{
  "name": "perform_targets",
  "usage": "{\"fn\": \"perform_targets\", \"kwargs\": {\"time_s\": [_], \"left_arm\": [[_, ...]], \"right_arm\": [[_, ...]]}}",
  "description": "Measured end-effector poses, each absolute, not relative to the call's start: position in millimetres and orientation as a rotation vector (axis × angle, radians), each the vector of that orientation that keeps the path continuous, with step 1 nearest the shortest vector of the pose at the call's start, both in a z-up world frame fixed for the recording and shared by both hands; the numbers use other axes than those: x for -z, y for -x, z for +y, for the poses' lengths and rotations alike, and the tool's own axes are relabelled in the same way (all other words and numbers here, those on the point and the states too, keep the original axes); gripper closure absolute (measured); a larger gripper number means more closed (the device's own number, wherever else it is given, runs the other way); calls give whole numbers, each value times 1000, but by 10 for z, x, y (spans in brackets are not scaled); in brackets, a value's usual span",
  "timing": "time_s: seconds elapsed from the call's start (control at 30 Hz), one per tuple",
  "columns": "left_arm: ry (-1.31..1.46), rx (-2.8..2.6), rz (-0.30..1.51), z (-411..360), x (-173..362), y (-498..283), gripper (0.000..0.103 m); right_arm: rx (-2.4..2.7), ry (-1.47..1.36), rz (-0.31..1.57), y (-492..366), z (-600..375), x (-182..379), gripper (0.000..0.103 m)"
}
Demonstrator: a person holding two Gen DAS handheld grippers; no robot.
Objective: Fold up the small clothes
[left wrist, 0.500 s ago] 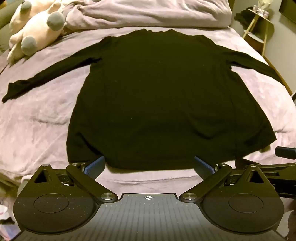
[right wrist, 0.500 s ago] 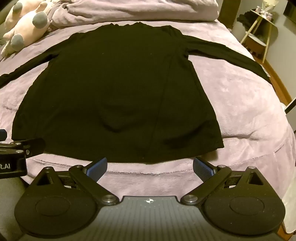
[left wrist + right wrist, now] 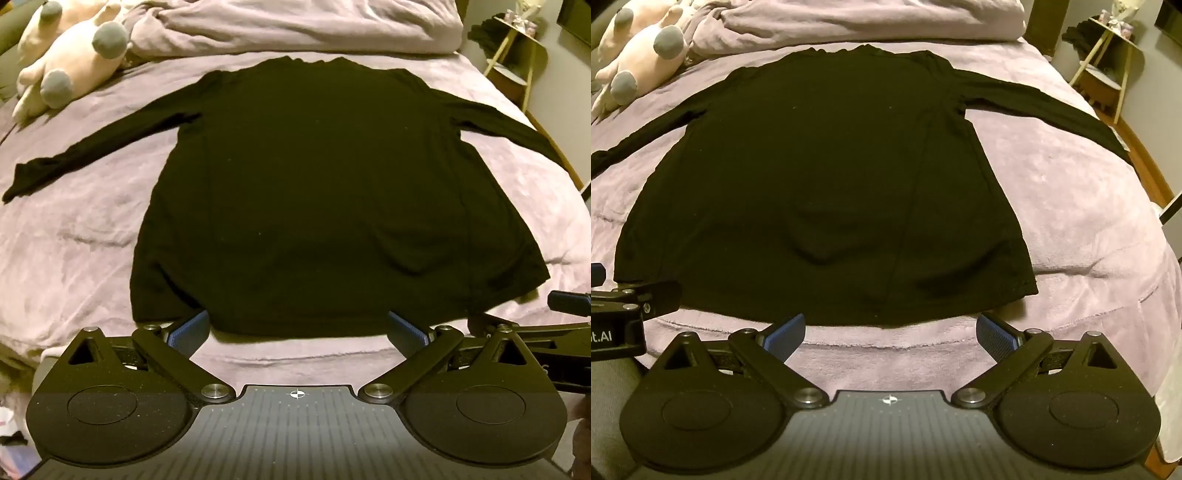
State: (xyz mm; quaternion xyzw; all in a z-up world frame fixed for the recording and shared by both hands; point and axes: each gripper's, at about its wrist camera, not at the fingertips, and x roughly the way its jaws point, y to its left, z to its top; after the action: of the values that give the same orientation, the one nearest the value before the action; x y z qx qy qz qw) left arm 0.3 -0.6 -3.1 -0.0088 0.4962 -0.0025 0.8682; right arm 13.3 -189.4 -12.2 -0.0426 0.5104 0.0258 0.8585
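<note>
Shirt (image 3: 332,192), spread flat on the bed (image 3: 74,240) just beyond both spread-apart, empty tongs (image 3: 297,328) (image 3: 890,330), is judged soft and light, best pinched at the near hem corners.

Lilac bed (image 3: 74,236) carries a black top (image 3: 314,192) (flat), plush toy (image 3: 70,62), rumpled duvet (image 3: 295,26).

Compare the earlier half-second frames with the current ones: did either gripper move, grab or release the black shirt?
Almost nothing changed. The left gripper and right gripper are both open and empty as before, poised near the hem; neither has taken hold. The black shirt stays spread flat on the bed, sleeves out, plush toy unmoved.
</note>
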Motion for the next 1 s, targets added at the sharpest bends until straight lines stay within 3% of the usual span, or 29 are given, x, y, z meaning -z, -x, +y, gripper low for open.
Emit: {"fn": "perform_targets", "kwargs": {"time_s": [1.0], "left_arm": [[27, 6, 1047, -1, 18, -2, 0]], "right_arm": [[-49, 97, 1053, -100, -1872, 87, 4]]}}
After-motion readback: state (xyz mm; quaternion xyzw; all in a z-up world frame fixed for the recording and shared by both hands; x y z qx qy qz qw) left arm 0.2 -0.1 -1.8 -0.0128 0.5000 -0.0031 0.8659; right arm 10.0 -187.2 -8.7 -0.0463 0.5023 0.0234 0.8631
